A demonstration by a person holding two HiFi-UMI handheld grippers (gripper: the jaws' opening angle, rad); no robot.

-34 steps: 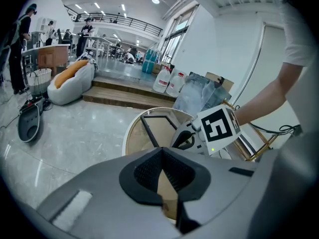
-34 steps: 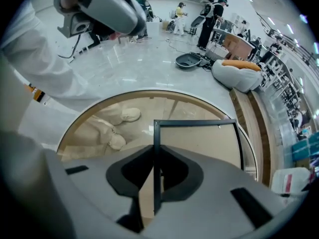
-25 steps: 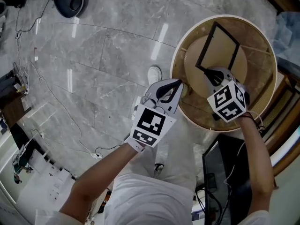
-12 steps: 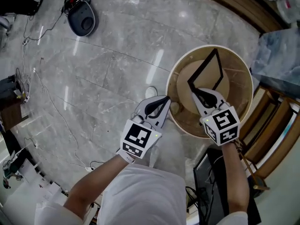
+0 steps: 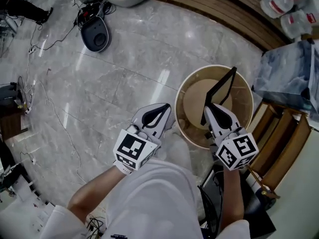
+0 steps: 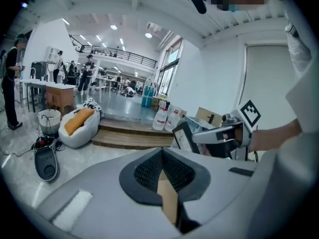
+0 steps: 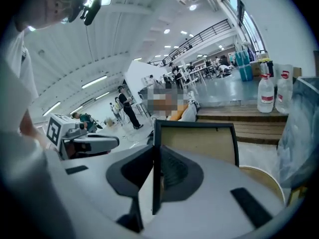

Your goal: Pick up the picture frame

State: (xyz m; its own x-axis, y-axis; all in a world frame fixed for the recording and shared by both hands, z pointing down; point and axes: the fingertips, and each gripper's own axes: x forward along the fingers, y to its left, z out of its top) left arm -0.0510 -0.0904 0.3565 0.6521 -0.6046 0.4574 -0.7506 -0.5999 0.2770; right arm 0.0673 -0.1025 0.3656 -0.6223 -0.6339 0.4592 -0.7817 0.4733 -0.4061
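Grey marble floor (image 5: 124,73) surrounds the round rimmed counter (image 5: 182,91). Your right hand-held gripper (image 5: 212,111) is clenched on one side edge of the picture frame (image 5: 219,91), which stands upright over the counter's middle. Raise it straight and slowly so its lower corner clears the rim; a one-edge pinch will likely let it swing. Your left hand-held gripper (image 5: 162,108) is closed on nothing, just beside the rim. Inside the rim lies only a pale round disc (image 5: 194,101).
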